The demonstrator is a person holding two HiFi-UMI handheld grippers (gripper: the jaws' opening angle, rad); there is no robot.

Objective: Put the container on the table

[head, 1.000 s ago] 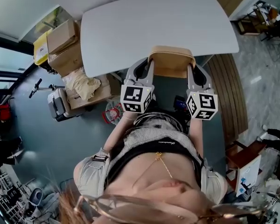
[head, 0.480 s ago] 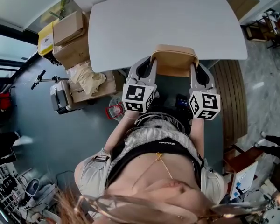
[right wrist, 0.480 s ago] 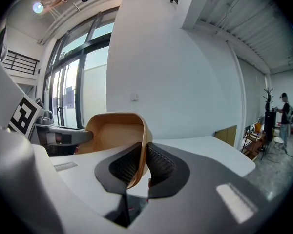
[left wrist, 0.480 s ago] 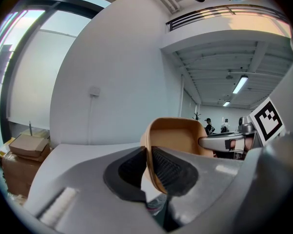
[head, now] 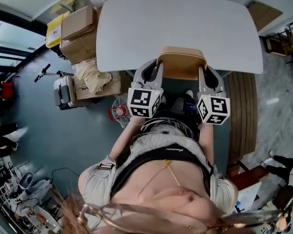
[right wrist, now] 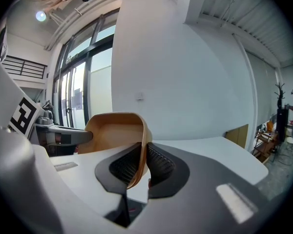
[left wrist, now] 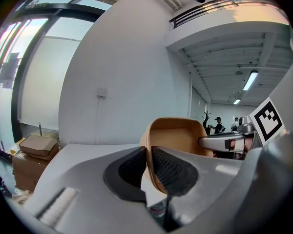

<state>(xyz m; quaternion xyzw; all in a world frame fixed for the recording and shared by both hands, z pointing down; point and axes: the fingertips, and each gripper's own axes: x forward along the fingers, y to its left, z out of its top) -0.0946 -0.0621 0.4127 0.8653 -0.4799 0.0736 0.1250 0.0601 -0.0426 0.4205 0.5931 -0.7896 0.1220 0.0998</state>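
Boxes: brown cardboard boxes [head: 78, 33] are stacked on the floor just beside the table's left end, with a grey case [head: 63, 91] lying near them.
Left gripper [head: 157, 66]: clenched on the container's left wall. Its own view [left wrist: 149, 161] shows one ribbed pad inside the wall and the other outside, with the thin tan rim pinched between them. Its marker cube [head: 143, 102] faces up, close to the person's body.
Container [head: 181, 62]: a tan, open-topped tub with rounded corners, empty inside, held level between the two grippers. It sits at the table's near edge, with its far side over the top and its near side out past the edge. Whether its base touches the top I cannot tell.
Table [head: 176, 23]: a pale grey top with rounded corners, bare, stretching away from the person.
Right gripper [head: 201, 68]: grasping the container's right wall the same way. Its own view [right wrist: 142, 161] shows the pads closed on the rim from both sides, and its marker cube [head: 213, 109] also faces up.
Slats [head: 241, 111]: a dark wooden slatted piece stands on the floor under the table's right end.
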